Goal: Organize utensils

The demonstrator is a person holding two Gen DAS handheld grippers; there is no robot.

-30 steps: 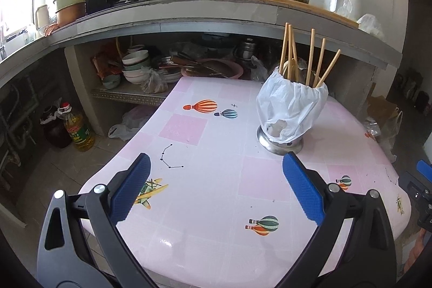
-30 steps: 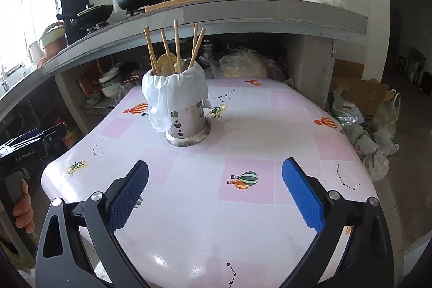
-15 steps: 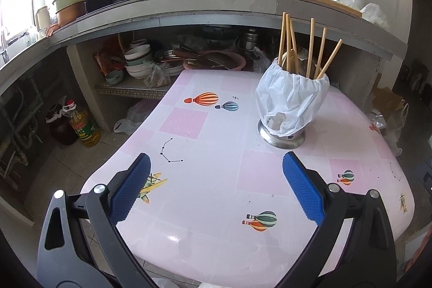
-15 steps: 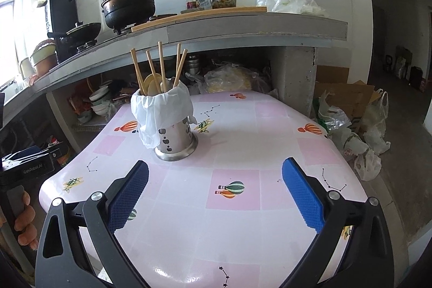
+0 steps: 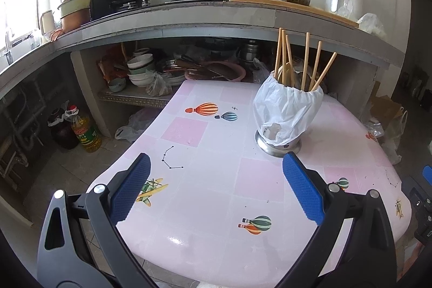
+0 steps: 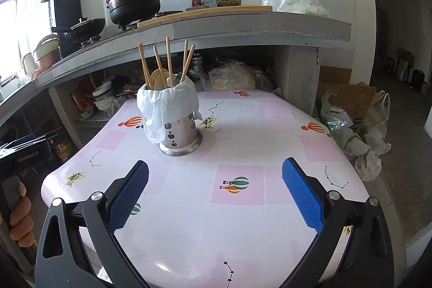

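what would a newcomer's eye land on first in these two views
First, the shiny steel utensil holder draped in a white plastic bag, wooden chopsticks fanning out of it, standing alone on the pink balloon-print table. Then the blue-padded left gripper and right gripper, both open and empty over the near edge.

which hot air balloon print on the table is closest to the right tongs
The green-and-orange hot air balloon pair on the pink square, lying straight ahead between the open right tongs; the other balloon prints sit farther off by the steel utensil holder and table edges.

A perforated stainless-steel utensil holder (image 6: pixel 181 135) stands upright on the table, its rim draped in a white plastic bag (image 6: pixel 167 105). 5 wooden chopsticks (image 6: pixel 168 61) and pale spoons (image 6: pixel 159 78) lean inside.
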